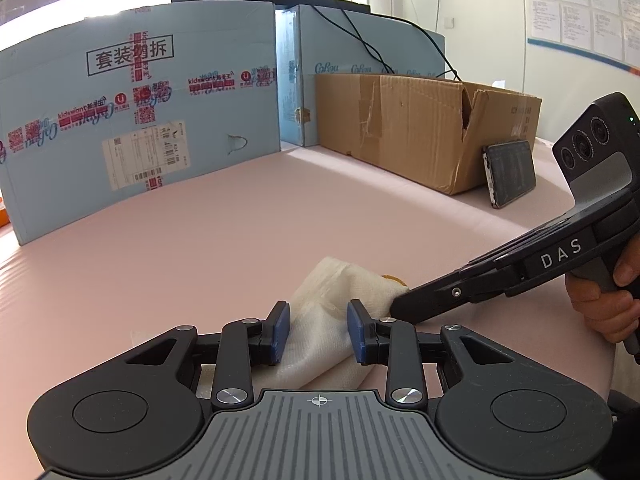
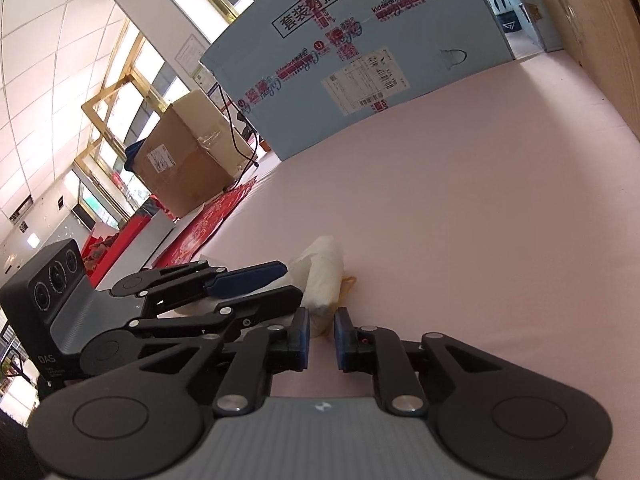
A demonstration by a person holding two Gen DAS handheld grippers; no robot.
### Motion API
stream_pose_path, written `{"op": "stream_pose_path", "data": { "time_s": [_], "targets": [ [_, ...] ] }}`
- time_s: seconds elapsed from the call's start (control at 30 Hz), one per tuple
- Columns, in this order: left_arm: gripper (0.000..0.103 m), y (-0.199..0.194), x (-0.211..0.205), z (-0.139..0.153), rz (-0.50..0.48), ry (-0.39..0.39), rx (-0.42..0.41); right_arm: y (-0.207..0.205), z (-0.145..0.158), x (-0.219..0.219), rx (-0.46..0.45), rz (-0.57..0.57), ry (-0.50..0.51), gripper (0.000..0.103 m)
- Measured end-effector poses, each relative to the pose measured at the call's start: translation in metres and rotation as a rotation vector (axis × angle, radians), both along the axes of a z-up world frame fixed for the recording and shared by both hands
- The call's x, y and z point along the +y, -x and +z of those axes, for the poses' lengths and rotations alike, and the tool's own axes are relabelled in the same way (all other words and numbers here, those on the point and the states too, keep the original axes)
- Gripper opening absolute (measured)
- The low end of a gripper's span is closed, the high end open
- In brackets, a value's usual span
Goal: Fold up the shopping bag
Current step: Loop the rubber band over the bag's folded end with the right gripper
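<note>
Bag [image 1: 320, 312] lies bunched small on the pink tabletop [image 1: 200, 240]; left claw [image 1: 318, 330] is spread around it, right claw [image 2: 321, 334] spread at its end, steadying it.

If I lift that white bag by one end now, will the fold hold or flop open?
Probably flops: the white bag looks like thin, creased woven fabric, slumped on the pink table. Likely very light, so it may slide when pushed. The left gripper has open jaws around it; the right gripper seems to grip one end.
</note>
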State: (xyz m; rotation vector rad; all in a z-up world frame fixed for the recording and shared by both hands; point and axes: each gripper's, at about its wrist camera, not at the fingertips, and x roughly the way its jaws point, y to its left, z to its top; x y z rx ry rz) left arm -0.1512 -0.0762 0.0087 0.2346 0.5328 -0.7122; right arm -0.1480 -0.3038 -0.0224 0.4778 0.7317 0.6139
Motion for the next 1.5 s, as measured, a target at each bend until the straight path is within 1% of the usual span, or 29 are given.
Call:
{"op": "stream_pose_path", "data": {
  "time_s": [0.1, 0.13, 0.23, 0.3, 0.37, 0.5, 0.6, 0.7, 0.8, 0.9, 0.97, 1.03, 1.13, 1.2, 1.3, 1.33, 1.37, 1.43, 1.47, 1.5],
  "targets": [
    [0.031, 0.000, 0.000, 0.000, 0.000, 0.002, 0.004, 0.006, -0.001, -0.003, -0.008, 0.005, -0.006, 0.000],
    [0.031, 0.000, 0.000, 0.000, 0.000, 0.002, 0.004, 0.007, -0.001, -0.004, -0.010, 0.007, -0.014, 0.000],
    [0.031, 0.002, -0.001, 0.000, 0.002, -0.003, 0.000, 0.014, -0.001, -0.011, -0.008, 0.011, -0.083, 0.000],
    [0.031, 0.003, -0.003, 0.000, 0.001, -0.010, -0.006, 0.010, -0.003, -0.015, -0.001, -0.011, -0.135, 0.000],
    [0.031, 0.003, -0.003, 0.000, 0.001, -0.014, -0.011, 0.004, -0.007, -0.017, 0.025, -0.012, -0.217, 0.000],
    [0.031, 0.004, -0.004, 0.000, -0.001, -0.027, -0.022, -0.004, -0.007, -0.014, 0.035, -0.013, -0.281, 0.000],
    [0.031, 0.005, -0.006, 0.000, -0.003, -0.038, -0.031, -0.016, -0.010, -0.020, 0.074, -0.069, -0.330, 0.000],
    [0.031, 0.006, -0.007, 0.001, -0.004, -0.049, -0.041, -0.034, -0.015, -0.018, 0.133, -0.097, -0.365, 0.001],
    [0.031, 0.007, -0.009, 0.001, -0.006, -0.060, -0.050, -0.049, -0.019, -0.008, 0.183, -0.099, -0.376, 0.001],
    [0.031, 0.005, -0.008, 0.001, -0.010, -0.066, -0.054, -0.064, -0.025, -0.006, 0.245, -0.120, -0.417, 0.001],
    [0.031, 0.004, -0.007, 0.001, -0.011, -0.069, -0.056, -0.073, -0.026, -0.003, 0.262, -0.119, -0.410, 0.001],
    [0.031, 0.004, -0.008, 0.001, -0.011, -0.073, -0.061, -0.090, -0.027, 0.004, 0.288, -0.111, -0.383, 0.001],
    [0.031, 0.006, -0.009, 0.001, -0.011, -0.083, -0.071, -0.112, -0.028, 0.015, 0.330, -0.055, -0.326, 0.001],
    [0.031, 0.009, -0.012, 0.000, -0.013, -0.102, -0.091, -0.127, -0.023, 0.027, 0.349, 0.026, -0.257, 0.002],
    [0.030, 0.015, -0.019, -0.001, -0.015, -0.144, -0.133, -0.145, -0.010, 0.045, 0.341, 0.129, -0.133, 0.002],
    [0.030, 0.017, -0.021, -0.002, -0.015, -0.161, -0.150, -0.150, 0.000, 0.058, 0.322, 0.189, -0.047, 0.002],
    [0.030, 0.019, -0.024, -0.002, -0.016, -0.178, -0.167, -0.151, 0.008, 0.069, 0.301, 0.229, 0.024, 0.005],
    [0.030, 0.024, -0.030, -0.004, -0.020, -0.217, -0.207, -0.150, 0.024, 0.093, 0.267, 0.318, 0.159, 0.006],
    [0.028, 0.028, -0.033, -0.006, -0.024, -0.240, -0.231, -0.146, 0.031, 0.106, 0.252, 0.366, 0.222, 0.009],
    [0.028, 0.030, -0.036, -0.007, -0.024, -0.261, -0.253, -0.134, 0.037, 0.118, 0.242, 0.419, 0.274, 0.018]
  ]
}}
